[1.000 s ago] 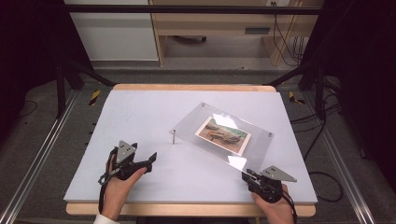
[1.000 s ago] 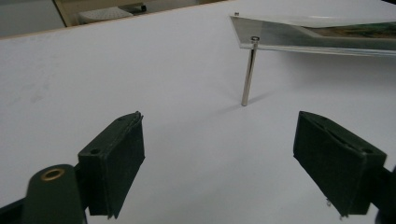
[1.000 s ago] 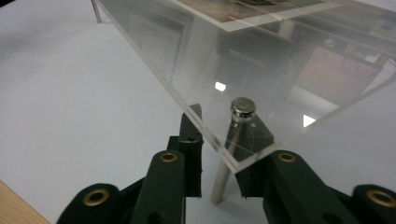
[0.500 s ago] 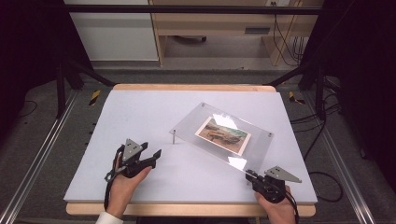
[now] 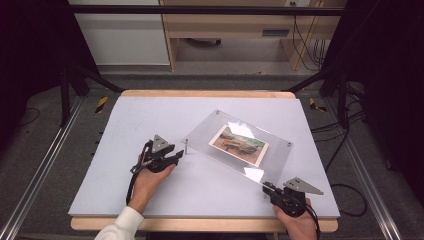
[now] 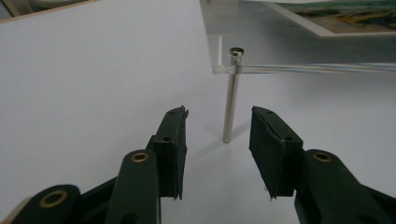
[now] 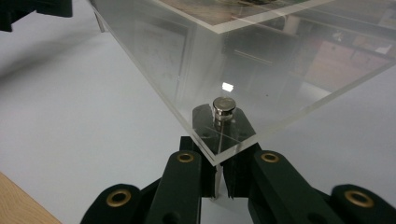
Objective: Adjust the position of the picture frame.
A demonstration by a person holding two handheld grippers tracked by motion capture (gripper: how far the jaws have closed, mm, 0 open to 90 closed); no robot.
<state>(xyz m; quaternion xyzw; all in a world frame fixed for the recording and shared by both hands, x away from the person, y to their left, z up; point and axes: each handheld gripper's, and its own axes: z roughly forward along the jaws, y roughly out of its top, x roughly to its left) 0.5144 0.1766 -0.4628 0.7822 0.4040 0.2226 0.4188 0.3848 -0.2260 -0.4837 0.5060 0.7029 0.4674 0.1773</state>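
Note:
A clear acrylic plate (image 5: 204, 136) carrying a landscape photo (image 5: 239, 145) stands raised on thin metal legs above the grey table (image 5: 150, 115). My left gripper (image 5: 172, 159) is open just left of the plate's left corner. In the left gripper view its leg (image 6: 230, 98) stands upright just beyond the open left gripper (image 6: 220, 117), untouched. My right gripper (image 5: 267, 188) is at the plate's near corner. In the right gripper view that gripper (image 7: 223, 137) is shut on the leg under the corner, below the screw cap (image 7: 224, 106).
The table's wooden front edge (image 5: 200, 224) lies close behind both hands. Metal rails (image 5: 45, 165) run along both sides. A wooden cabinet (image 5: 235, 30) and cables (image 5: 345, 145) lie beyond the table and to its right.
My left gripper has moved forward and right, up to the plate's left corner leg. The right gripper stays at the near corner.

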